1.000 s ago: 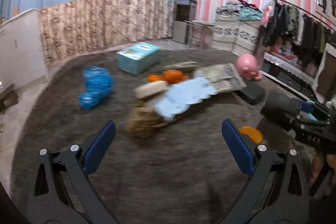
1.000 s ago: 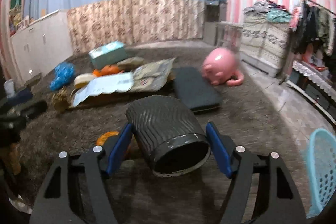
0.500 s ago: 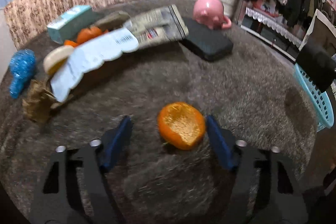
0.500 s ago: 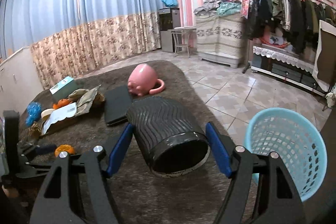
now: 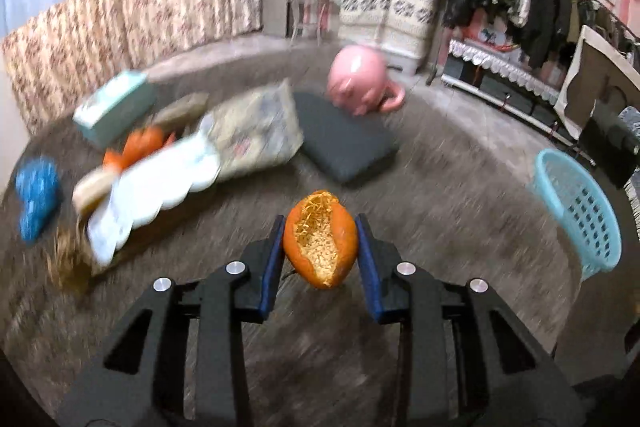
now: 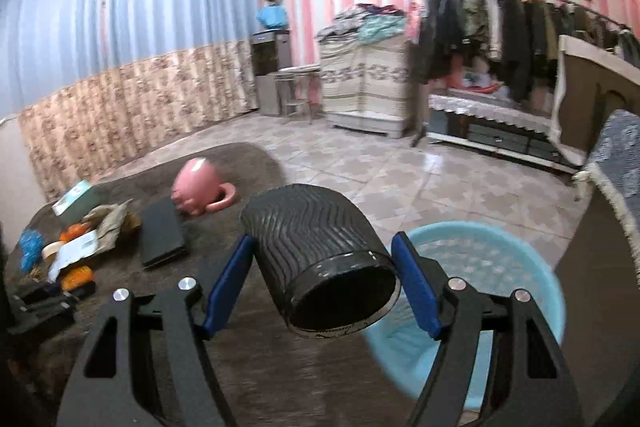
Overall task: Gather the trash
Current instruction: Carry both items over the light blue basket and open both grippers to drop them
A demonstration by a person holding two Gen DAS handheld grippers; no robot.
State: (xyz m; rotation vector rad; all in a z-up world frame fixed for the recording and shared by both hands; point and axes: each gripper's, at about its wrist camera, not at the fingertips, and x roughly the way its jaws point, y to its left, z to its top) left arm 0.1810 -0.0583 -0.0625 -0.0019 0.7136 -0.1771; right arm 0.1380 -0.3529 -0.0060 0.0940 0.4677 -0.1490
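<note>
An orange peel (image 5: 320, 247), open side up, sits pinched between the blue pads of my left gripper (image 5: 320, 223). Its jaws are closing and hold the peel just above the brown carpet (image 5: 440, 211). My right gripper (image 6: 322, 241) is shut on a black ribbed cup (image 6: 304, 227) that lies on its side with its mouth toward the camera. The cup hangs by the near rim of a light blue plastic basket (image 6: 500, 267). In the left wrist view that basket (image 5: 580, 203) stands to the right of the peel.
On the carpet lie a pink pig-shaped pot (image 5: 360, 83), a black pad (image 5: 344, 147), newspaper and white paper (image 5: 256, 135), a teal box (image 5: 116, 107), oranges (image 5: 140, 143) and a blue crumpled bag (image 5: 36, 195). A clothes rack (image 6: 500, 23) lines the right wall over tiled floor.
My left jaws came in around the orange peel, closed on it and raised it. The right gripper carried the black cup to the right, over to the blue basket.
</note>
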